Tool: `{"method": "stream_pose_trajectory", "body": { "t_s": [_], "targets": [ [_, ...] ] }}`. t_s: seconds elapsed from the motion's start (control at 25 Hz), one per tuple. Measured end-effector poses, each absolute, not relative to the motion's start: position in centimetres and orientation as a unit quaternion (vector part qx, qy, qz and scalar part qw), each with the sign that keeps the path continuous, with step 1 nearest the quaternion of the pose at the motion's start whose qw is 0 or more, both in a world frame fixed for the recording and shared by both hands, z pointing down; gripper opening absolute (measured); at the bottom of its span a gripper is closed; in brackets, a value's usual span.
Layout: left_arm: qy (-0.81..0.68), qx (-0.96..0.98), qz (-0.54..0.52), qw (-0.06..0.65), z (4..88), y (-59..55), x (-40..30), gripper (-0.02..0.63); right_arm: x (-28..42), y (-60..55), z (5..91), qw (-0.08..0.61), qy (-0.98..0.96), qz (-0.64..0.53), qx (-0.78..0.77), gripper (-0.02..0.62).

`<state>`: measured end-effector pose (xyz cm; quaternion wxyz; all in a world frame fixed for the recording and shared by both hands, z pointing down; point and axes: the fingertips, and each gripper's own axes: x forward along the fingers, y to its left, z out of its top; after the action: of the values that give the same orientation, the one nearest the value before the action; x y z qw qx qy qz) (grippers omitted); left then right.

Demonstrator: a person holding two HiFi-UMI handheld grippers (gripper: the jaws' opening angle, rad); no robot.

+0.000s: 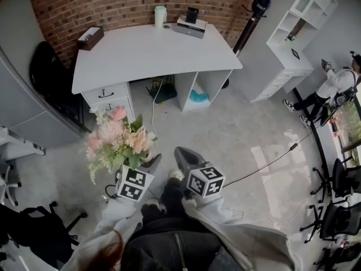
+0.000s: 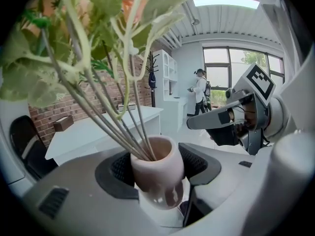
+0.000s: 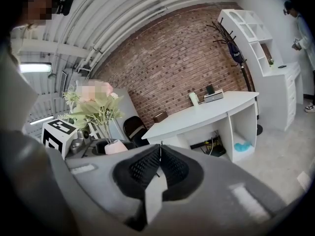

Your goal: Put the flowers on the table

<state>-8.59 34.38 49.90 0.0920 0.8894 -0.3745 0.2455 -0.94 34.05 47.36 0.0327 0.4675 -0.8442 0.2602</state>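
The left gripper clamps a pink vase between both pads. The stems lean toward 11 o'clock, with the flowers spreading above. The right gripper, just beside it at 3 o'clock, is closed on nothing. In the head view the white surface lies at 12 o'clock, well apart across the floor. The carry forward probably falls to the left gripper.

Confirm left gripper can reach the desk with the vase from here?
Probably not yet. The left gripper, shut on the vase, is across open floor from the desk; nothing blocks the way.
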Motion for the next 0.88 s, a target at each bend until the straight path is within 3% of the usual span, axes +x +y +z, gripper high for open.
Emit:
{"method": "stream_pose_trajectory", "body": {
  "t_s": [0.88],
  "targets": [
    [-0.414,0.873,0.235,0.101,49.9,17.0,1.9,0.255,7.0,15.9,47.1,0.053,-0.877,0.243,0.411,0.000]
  ]
}}
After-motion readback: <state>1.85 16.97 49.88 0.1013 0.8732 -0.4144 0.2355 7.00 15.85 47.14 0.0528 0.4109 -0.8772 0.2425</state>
